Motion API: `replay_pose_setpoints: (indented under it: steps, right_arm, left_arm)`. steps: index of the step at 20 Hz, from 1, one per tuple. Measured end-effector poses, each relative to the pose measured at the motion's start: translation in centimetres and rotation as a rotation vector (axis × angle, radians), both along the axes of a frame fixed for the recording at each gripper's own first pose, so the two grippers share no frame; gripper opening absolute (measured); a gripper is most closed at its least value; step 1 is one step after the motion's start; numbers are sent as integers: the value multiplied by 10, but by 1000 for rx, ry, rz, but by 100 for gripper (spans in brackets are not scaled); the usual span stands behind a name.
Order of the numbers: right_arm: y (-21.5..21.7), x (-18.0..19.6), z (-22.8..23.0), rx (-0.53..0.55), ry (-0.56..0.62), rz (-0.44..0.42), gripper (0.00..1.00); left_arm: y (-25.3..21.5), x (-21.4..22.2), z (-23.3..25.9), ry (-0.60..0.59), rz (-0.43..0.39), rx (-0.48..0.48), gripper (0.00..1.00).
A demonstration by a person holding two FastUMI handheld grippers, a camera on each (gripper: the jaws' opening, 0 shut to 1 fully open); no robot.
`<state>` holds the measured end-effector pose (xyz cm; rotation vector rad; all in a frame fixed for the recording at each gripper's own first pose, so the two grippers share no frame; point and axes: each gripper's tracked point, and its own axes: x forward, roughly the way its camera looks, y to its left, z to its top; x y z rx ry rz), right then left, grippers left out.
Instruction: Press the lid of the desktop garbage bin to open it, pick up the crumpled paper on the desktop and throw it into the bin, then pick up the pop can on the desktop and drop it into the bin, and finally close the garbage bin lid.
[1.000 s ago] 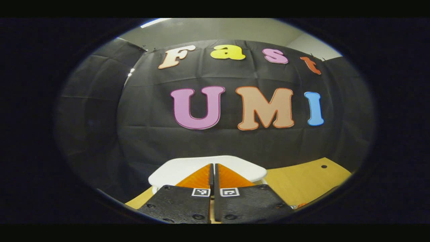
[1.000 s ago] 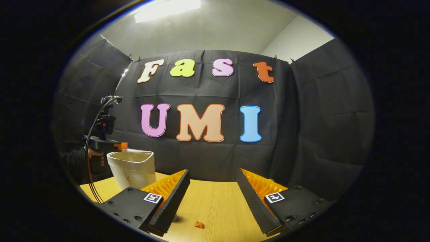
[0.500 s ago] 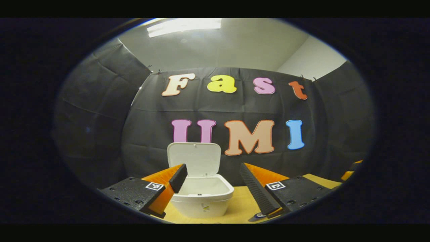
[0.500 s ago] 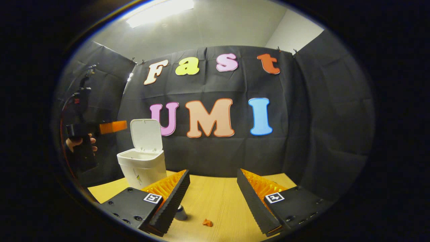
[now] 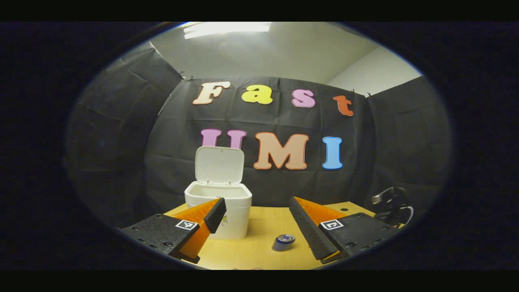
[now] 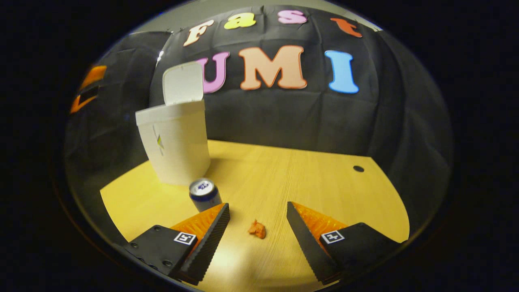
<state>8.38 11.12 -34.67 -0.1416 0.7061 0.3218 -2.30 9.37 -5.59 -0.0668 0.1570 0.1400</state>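
Right gripper (image 6: 258,221) is spread wide, holding nothing, tilted down at the desk (image 6: 324,178); half a second ago it looked level at the booth wall, so it has dipped toward the tabletop. The crumpled paper (image 6: 257,229) lies on the desk between its two fingers, not touched by either. The pop can (image 6: 205,194) stands upright just beyond the left-hand finger in that view, near the foot of the garbage bin (image 6: 178,146). Left gripper (image 5: 257,217) is also wide and empty; a second ago its fingers were together over the closed lid, and it has since backed away, with bin and can now farther off in the left gripper view. The lid (image 5: 219,165) stands up, hinged back, bin mouth exposed. Judgement: the opening step is done; the paper pick is in hand, lined up but not closed on. Can and lid closing remain.
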Motion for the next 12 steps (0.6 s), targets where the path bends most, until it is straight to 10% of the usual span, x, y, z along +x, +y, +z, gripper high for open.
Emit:
replay_pose_setpoints:
  steps: [6, 12]
  right_arm:
    - [8, 4, -75, -115, 186, 45, 91]
    - [2, 12, -92, -130, 208, 47, 52]
  left_arm:
    - [17, -21, -4, 58, 51, 67, 94]
    - [26, -24, -6, 83, 65, 86, 94]
